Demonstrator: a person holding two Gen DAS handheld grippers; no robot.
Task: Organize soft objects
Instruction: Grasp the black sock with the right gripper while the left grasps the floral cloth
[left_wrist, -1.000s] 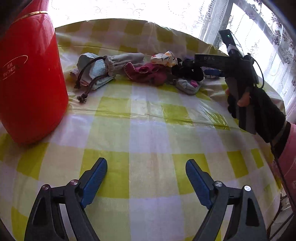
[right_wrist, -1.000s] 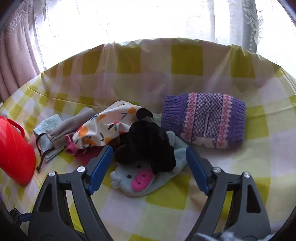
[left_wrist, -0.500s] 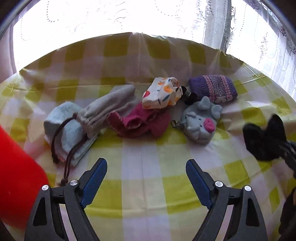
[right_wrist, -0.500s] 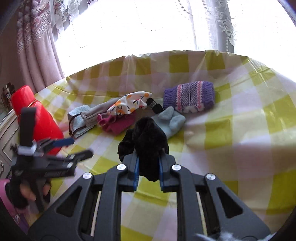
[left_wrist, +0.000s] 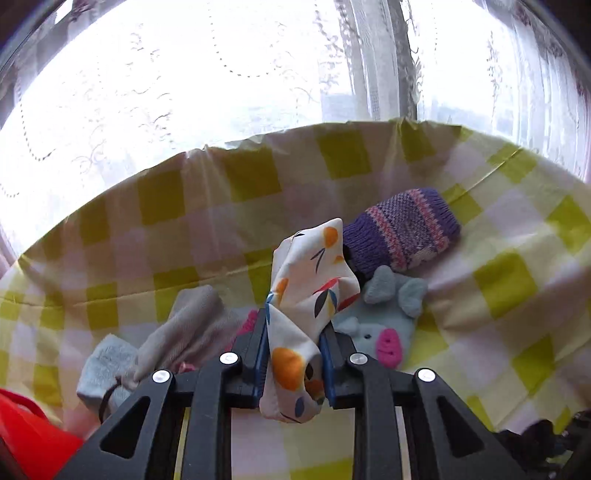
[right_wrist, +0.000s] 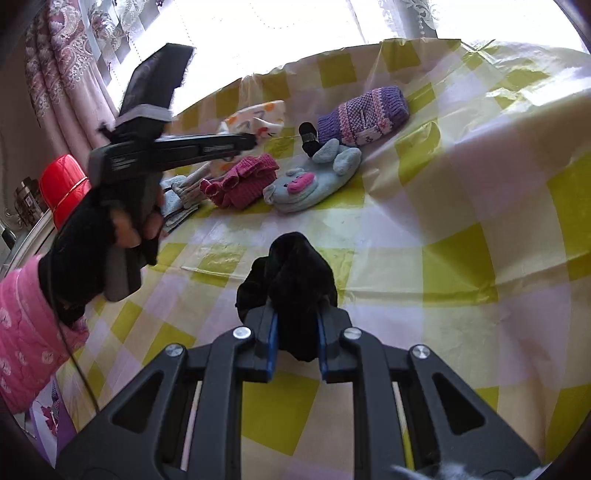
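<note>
Left wrist view shows the left gripper clamped on a white printed pouch, its jaws having just closed in on the cloth, which now stands up between the blue pads above the pile. Behind it a purple knitted sleeve lies on the bench, and a pale blue pig-faced toy sits just beside the pouch on the right. A grey drawstring bag lies to the left, with a red container at the corner. From the right wrist view, the right gripper is clenched on a black furry piece, held near the front of the yellow checked bench, well apart from the pile. A pink knitted item lies beside the pig toy there. The person's gloved left hand grips the other tool's handle, above a pink sleeve.
</note>
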